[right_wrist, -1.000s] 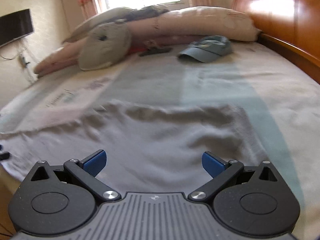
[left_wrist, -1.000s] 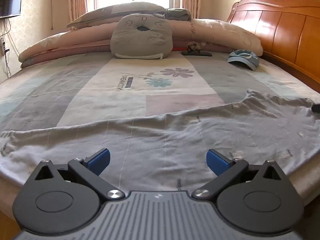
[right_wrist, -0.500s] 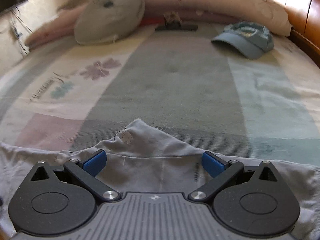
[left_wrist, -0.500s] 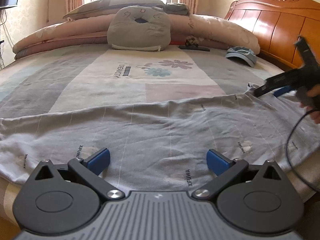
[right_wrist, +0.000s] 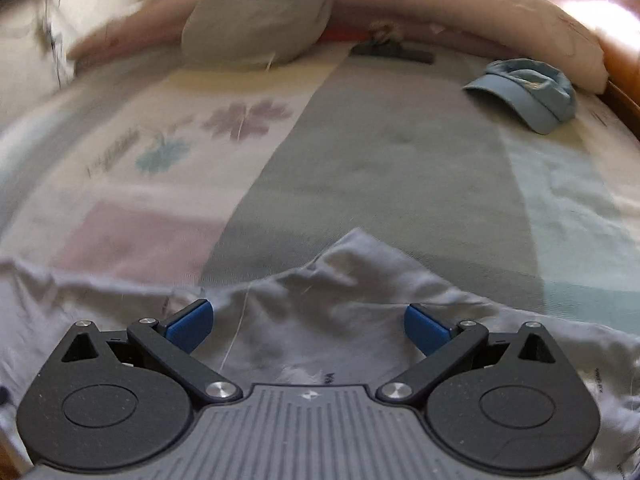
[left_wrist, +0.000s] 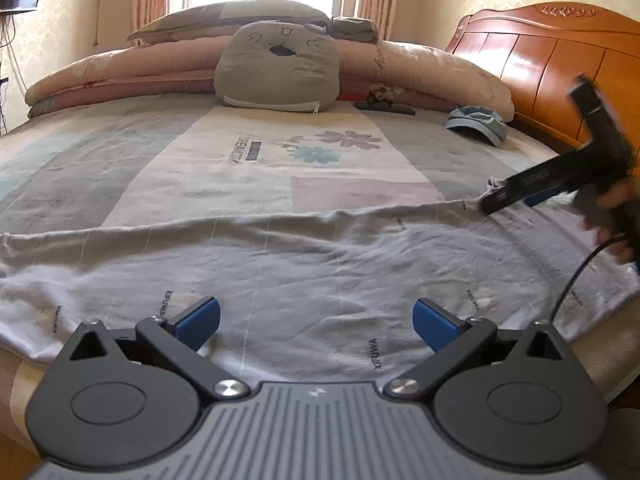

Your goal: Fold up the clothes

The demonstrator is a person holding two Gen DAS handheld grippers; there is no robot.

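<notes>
A light grey garment with small printed lettering lies spread flat across the near part of the bed. My left gripper hovers open over its near hem, nothing between the blue pads. In the left wrist view my right gripper reaches in from the right, held by a hand, its tip at the garment's far right corner. The right wrist view shows that gripper open, with a raised fold of the grey garment lying between and just beyond its blue fingers.
The bed has a patchwork sheet with flowers. A grey cushion, rolled pink bedding and a dark flat object sit at the far side. A blue cap lies at the right, near the wooden headboard. A black cable trails over the garment.
The right gripper has moved down and forward onto the garment's far right corner, staying open. The left gripper has shifted slightly closer over the near hem.
</notes>
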